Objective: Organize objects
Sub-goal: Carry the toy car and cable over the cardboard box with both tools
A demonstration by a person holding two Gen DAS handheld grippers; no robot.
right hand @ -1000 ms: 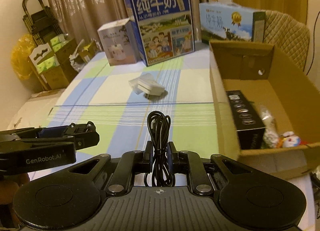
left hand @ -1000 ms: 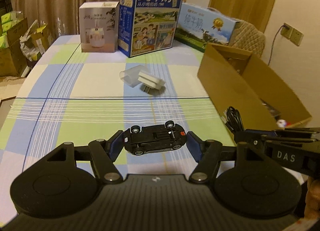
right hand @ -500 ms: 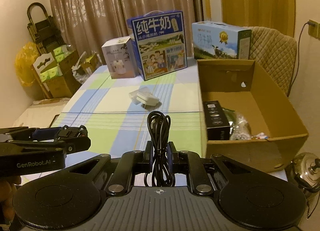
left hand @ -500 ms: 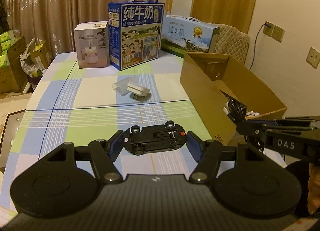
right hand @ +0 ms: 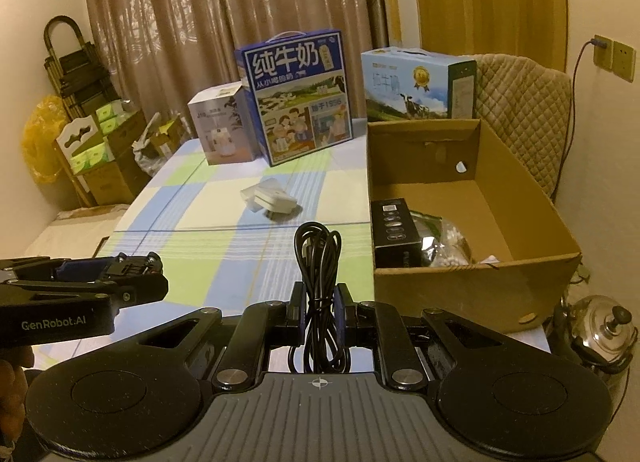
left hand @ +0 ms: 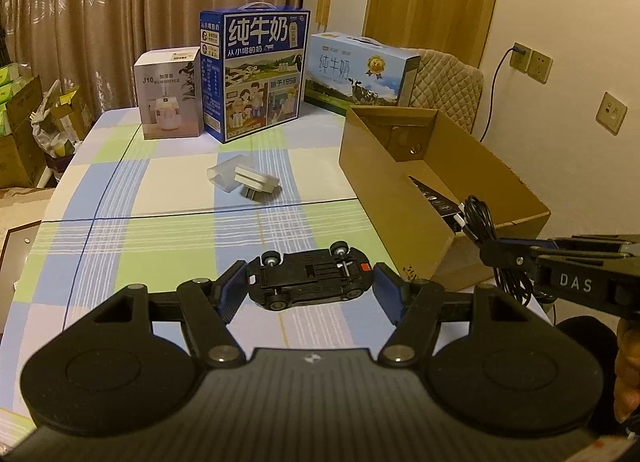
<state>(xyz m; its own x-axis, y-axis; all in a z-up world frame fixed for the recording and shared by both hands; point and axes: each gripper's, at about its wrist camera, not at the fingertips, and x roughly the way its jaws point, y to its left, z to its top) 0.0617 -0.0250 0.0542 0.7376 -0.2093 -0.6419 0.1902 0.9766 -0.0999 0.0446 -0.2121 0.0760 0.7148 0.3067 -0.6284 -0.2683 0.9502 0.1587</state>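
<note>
We hold one black toy car (left hand: 308, 280) crosswise in the left tongs (left hand: 310, 290), underside up, its nose and tail pressed between the two blue pads, above the checked table (left hand: 160, 221). The right tongs (right hand: 318, 308) are closed tight on one coiled black cable (right hand: 318, 258), which stands upright between their pads with its loop rising above them and its lower end hanging below. From the left wrist view the cable-bearing tongs sit to our right, by the near corner of the one open cardboard box (right hand: 472, 298), which stands on the table's right side. Inside it we count one black carton (right hand: 396, 232) against the left wall, with some clear wrapped bits beside it. Mid-table lies one white charger (left hand: 256, 181) on a clear sleeve. At the far edge stand three printed boxes: one white (left hand: 168, 101), two blue milk cartons (left hand: 256, 73).
</note>
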